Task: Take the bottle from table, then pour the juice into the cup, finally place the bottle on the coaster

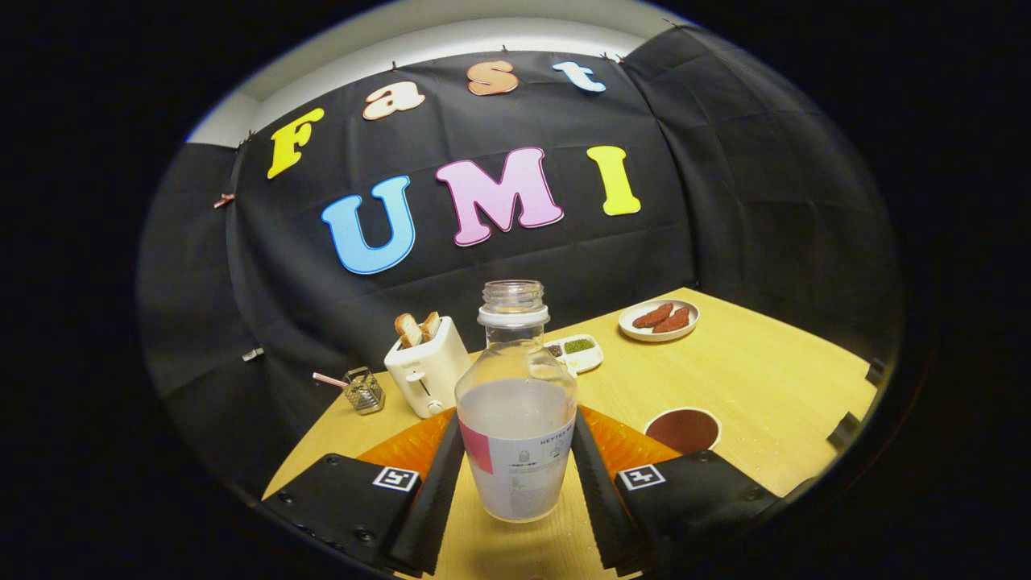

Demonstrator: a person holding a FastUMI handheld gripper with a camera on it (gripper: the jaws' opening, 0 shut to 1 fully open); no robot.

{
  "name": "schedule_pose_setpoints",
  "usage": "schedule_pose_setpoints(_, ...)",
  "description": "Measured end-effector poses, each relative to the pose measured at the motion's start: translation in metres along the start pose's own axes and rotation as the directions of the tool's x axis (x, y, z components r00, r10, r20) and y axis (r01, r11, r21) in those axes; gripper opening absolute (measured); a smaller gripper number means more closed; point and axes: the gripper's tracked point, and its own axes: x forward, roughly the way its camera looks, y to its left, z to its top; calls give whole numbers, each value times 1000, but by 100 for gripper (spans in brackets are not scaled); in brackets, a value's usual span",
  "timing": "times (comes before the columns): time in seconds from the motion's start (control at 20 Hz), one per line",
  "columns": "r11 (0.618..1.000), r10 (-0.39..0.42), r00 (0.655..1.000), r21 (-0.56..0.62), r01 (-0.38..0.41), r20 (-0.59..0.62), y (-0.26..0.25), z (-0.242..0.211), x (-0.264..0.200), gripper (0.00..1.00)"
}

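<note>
The gripper [515, 475] had its fingers closed against the two sides of the bottle [515, 411], which stood upright and uncapped between them, roughly half full of pale juice, its base just over the table [757, 379] near the near edge, though contact with the wood could not be told. An orange coaster [624, 443] lay just behind the bottle, and the cup [682, 429] sat beside it, off the right finger. Beyond stood a toaster [425, 366] with bread, a small dish [578, 350] and, toward the far corner, a plate [659, 320].
</note>
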Motion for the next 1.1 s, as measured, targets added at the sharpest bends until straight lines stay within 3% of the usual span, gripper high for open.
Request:
schedule_pose_setpoints(0.25,993,25,999,120,-20,-45,-5,-14,4,75)
schedule_pose_setpoints(0.45,964,49,997,265,-31,-63,-10,-22,5,74)
schedule_pose_setpoints(0.7,884,68,993,468,-15,-96,-18,-34,9,74)
schedule_pose_setpoints(0.9,826,47,994,563,15,-95,-32,-41,7,75)
schedule_pose_setpoints(1.1,745,50,992,666,41,-117,-39,-50,12,75)
